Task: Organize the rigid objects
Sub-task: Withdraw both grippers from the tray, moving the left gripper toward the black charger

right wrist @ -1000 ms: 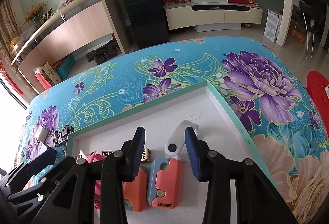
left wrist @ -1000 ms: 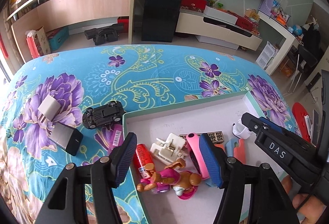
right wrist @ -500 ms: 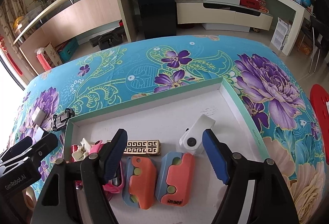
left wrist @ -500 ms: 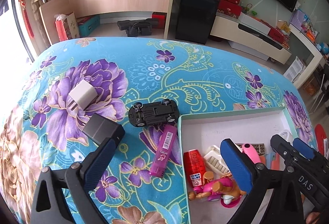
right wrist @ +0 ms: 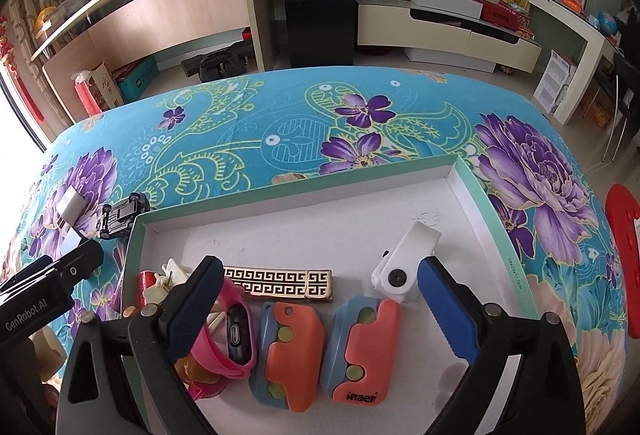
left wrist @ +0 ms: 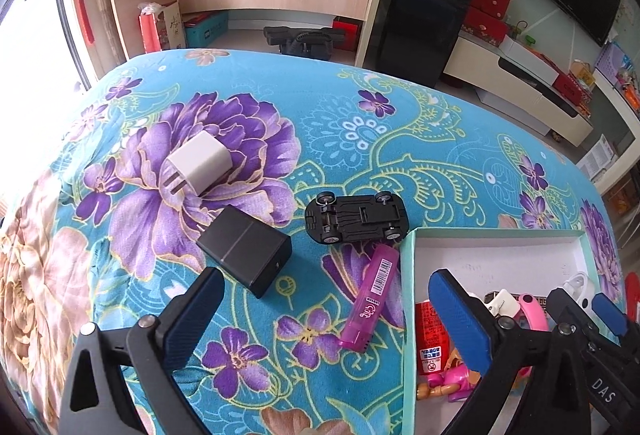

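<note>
Left gripper point(left wrist: 326, 315) spread wide over the purple lighter point(left wrist: 370, 302), likely next for the box point(left wrist: 408, 311) (4 things left on the cloth); right gripper point(right wrist: 320, 311) spread too, holding nothing, above sorted toys

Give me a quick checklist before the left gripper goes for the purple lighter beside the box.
1. Left gripper open and holding nothing: ok.
2. Purple lighter lies flat on the cloth, fully in view: ok.
3. Room around the lighter: not ok; its far end sits close to the toy car and the box wall runs along its right.
4. Black charger apart from the lighter: ok.
5. Right gripper out of the way, open over the box: ok.
6. Free floor in the box for the lighter: ok, far half is bare.
</note>
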{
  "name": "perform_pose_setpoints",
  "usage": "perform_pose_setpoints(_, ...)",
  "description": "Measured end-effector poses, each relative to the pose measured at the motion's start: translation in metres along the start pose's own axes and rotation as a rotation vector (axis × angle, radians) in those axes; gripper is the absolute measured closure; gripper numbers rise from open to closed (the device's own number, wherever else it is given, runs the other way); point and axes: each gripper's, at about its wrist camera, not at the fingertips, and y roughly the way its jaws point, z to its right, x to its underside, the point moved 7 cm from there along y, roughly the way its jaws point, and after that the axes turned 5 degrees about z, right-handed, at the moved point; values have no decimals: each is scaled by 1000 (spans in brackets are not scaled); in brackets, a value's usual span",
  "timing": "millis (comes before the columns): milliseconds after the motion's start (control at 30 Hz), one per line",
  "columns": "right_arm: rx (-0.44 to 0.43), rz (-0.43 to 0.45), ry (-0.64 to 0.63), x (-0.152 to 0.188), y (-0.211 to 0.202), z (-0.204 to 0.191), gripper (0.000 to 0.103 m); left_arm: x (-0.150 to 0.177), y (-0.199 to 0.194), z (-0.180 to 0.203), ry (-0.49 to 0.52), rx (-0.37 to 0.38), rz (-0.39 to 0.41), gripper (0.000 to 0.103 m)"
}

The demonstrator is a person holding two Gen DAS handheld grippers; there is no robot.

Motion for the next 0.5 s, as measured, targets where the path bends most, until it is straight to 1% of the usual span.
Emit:
perform_pose_setpoints(167,-9,14,-10,-3,-4,-10,5,-3,0,-15,-32,-9,3,0)
perform_pose_setpoints(267,-37,55,-21,-9,-13,-23,5,-6,-2,-32,-56,-44,14,0)
perform_pose_setpoints(400,-120,104,-77,-15,-22,-53,5,-11,-7,-65,-119,-94,33,0)
perform_pose_setpoints(500,-172,102,-111,-13,-20,-76,5,-13,-10,-90,-168,-131,44,0)
